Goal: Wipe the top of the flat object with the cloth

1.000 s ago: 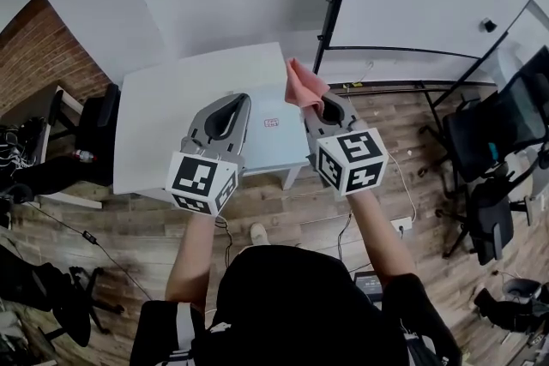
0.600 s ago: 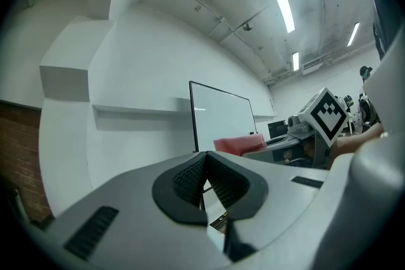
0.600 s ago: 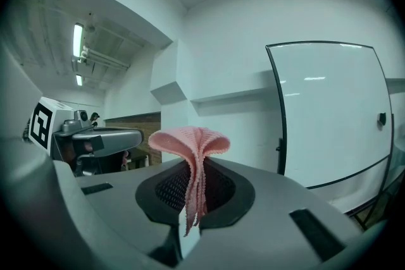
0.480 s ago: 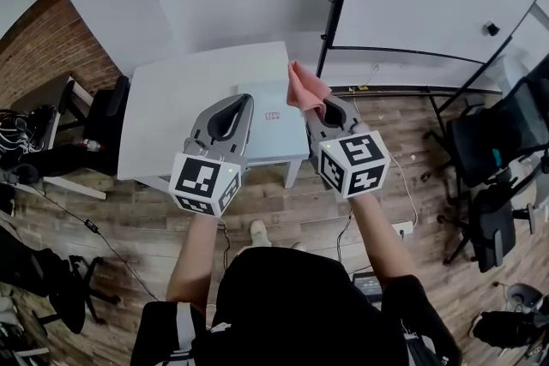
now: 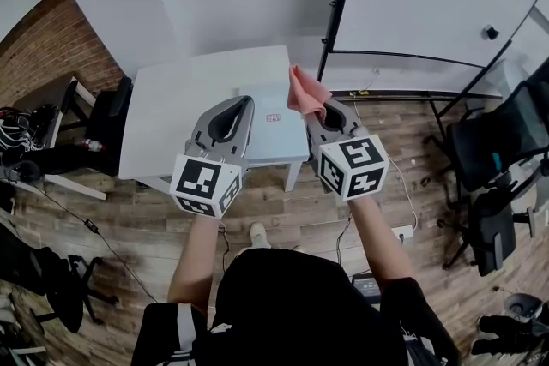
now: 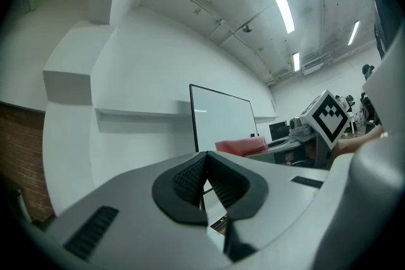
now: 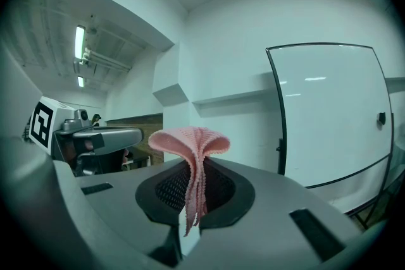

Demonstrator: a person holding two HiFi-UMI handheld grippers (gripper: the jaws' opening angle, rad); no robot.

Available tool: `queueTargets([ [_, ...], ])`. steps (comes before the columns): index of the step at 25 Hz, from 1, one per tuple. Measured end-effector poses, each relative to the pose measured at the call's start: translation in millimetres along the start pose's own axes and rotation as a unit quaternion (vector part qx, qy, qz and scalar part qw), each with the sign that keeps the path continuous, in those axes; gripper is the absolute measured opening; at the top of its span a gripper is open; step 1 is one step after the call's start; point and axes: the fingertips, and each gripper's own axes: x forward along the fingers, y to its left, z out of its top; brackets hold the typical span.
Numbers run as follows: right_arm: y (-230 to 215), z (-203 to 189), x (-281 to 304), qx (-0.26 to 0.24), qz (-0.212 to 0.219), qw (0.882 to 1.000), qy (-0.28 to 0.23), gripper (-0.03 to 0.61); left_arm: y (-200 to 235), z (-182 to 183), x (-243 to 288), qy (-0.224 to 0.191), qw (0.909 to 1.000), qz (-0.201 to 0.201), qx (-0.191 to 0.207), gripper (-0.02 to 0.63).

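1. The right gripper (image 7: 192, 194) is clamped on the pink cloth (image 7: 190, 142). Its jaws pinch a narrow bunched fold, and the rest fans out as a ruffled cap beyond the tips.
2. The left gripper (image 6: 205, 179) has its jaws closed together with nothing between them.
3. In the head view both grippers are held up above the near edge of the white table (image 5: 184, 94), the right one toward the table's right side. Both gripper views look out at the wall and whiteboard behind the table, not down at it, so no wiping contact is made yet.
4. The flat object (image 5: 276, 135) lies on the table's right near corner, between the 2 grippers as the head view shows them. The cloth is above its far right part, not touching it.
5. Risks, as I judge them:
   - The pinch holds only a thin fold, so dragging under pressure could pull the cloth out of the jaws.
   - A bunched cloth covers little surface, so the hard jaw tips may scrape the top.
   - The object sits close to the table's near edge and nothing steadies it, so a firm stroke could slide it off.
6. The flat object is a pale blue-grey rectangular slab lying flat. A small red-printed label is on its top, and the grippers cover its sides.
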Motion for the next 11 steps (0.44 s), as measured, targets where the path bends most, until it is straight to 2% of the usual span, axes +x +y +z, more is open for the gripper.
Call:
queueTargets([
  [11,-5.8,-5.5,2.0,0.006,-0.002,1.000,0.005,0.046,-0.2,-1.2,7.6,-0.001,1.0000,-0.003,0.001,0.011],
])
